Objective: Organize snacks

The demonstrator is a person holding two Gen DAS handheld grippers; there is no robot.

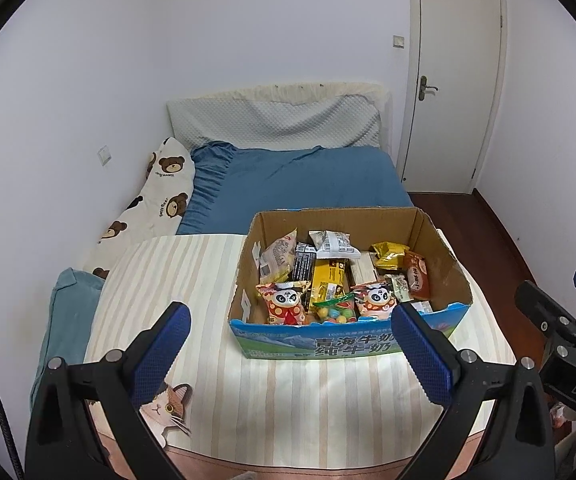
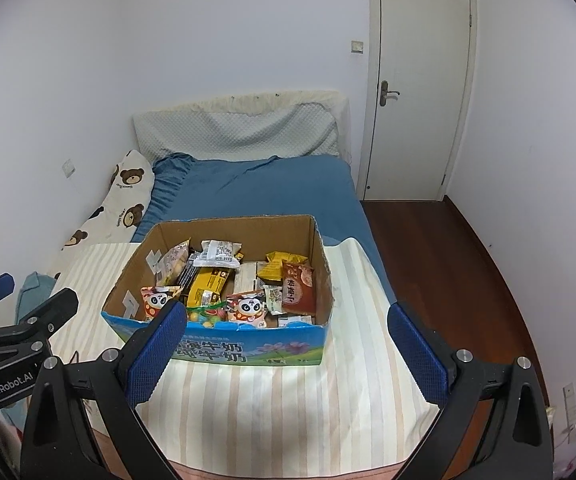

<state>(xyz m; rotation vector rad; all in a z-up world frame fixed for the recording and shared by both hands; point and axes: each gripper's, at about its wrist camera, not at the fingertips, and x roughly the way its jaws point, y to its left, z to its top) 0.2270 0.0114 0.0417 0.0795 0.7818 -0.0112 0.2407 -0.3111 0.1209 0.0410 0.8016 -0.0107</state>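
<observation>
An open cardboard box (image 1: 439, 248) with a blue printed front stands on a striped cloth on the bed; it also shows in the right wrist view (image 2: 319, 264). It holds several snack packets: two panda packets (image 1: 286, 304), a yellow bar packet (image 1: 327, 280), a candy bag (image 1: 333, 312), a brown packet (image 1: 416, 280). My left gripper (image 1: 289, 354) is open and empty, in front of the box and to its left. My right gripper (image 2: 286, 354) is open and empty, in front of the box and to its right.
The striped cloth (image 1: 192, 272) covers the near end of the bed. A blue sheet (image 1: 299, 180), a bear-print pillow (image 1: 156, 200) and a white pillow (image 1: 280, 120) lie behind. A door (image 2: 419, 92) and wooden floor (image 2: 447, 264) are to the right.
</observation>
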